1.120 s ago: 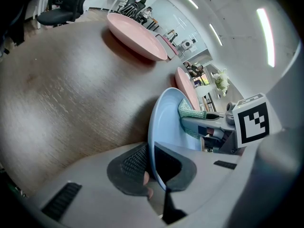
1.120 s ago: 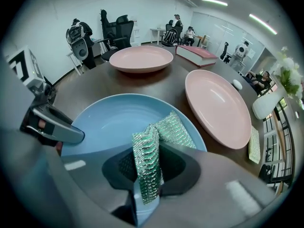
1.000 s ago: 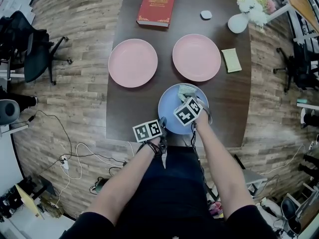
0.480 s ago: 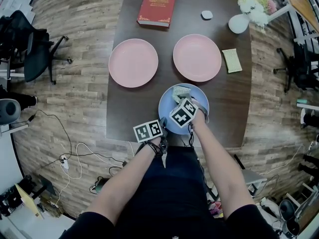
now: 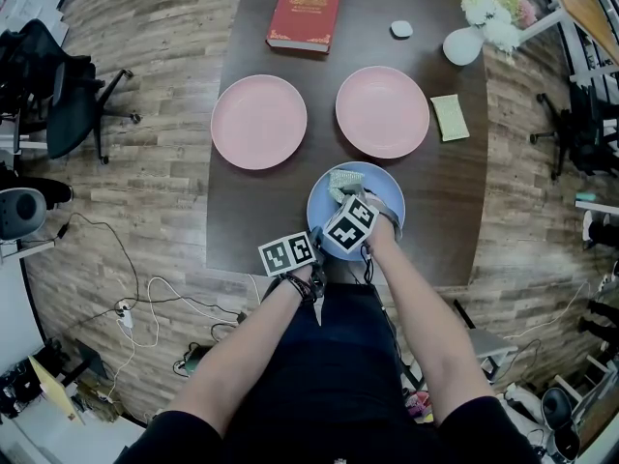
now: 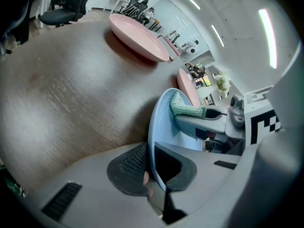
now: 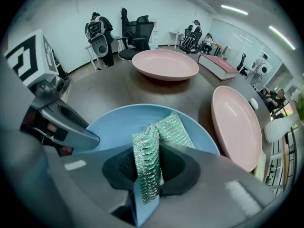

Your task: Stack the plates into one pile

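Over the near edge of the table [image 5: 261,211], seen from my head, my left gripper [image 5: 316,243] was clamped on the rim of the blue plate [image 5: 380,182] and had not shifted from a second before. My right gripper [image 5: 342,189] held a green sponge [image 5: 338,178] down on that plate. Both had slid toward the plate's left side since the earlier frame, and the marker cube had rolled a little. The left pink plate [image 5: 258,122] and right pink plate [image 5: 382,111] lay apart, side by side, further up the table and not yet stacked, with a red book [image 5: 304,13] beyond them.

Along my left jaws, the pads were closed tight on the blue rim, one outside it and one inside the dish. The sponge and my other gripper showed further across the plate.

Along my right jaws, the sponge stood folded between the pads, firmly gripped, its far end lying on the blue plate, with both pink plates behind.
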The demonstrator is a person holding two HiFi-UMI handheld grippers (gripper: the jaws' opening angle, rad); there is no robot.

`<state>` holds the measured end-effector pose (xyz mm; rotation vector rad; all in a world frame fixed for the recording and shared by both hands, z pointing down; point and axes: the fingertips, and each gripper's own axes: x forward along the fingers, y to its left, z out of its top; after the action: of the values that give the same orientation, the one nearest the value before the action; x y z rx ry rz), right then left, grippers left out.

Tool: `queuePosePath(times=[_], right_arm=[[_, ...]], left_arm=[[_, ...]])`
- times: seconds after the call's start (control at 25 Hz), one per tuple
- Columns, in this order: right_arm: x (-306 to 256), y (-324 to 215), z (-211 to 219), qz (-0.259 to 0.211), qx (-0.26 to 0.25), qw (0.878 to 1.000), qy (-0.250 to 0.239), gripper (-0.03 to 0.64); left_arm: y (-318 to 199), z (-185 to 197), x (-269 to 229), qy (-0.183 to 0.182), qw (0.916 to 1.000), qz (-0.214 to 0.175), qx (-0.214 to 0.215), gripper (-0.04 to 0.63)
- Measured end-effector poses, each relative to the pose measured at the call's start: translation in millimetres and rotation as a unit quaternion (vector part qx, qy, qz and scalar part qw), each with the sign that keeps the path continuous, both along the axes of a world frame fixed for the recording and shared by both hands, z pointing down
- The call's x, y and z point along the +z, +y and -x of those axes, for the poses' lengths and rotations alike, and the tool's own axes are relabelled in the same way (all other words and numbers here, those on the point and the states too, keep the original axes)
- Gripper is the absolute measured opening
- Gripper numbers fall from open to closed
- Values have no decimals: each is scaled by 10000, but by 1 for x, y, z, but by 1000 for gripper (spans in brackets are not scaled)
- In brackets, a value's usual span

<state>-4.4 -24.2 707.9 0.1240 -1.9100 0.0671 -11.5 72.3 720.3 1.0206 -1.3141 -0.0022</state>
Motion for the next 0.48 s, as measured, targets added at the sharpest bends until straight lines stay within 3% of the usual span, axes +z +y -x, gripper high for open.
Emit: queuePosePath(times=[0.48], right_arm=[[-3,-12,-2,-54,151,9999,27,83]], left_arm=[[-2,3,-2,-31,9999,-6,-111,12]])
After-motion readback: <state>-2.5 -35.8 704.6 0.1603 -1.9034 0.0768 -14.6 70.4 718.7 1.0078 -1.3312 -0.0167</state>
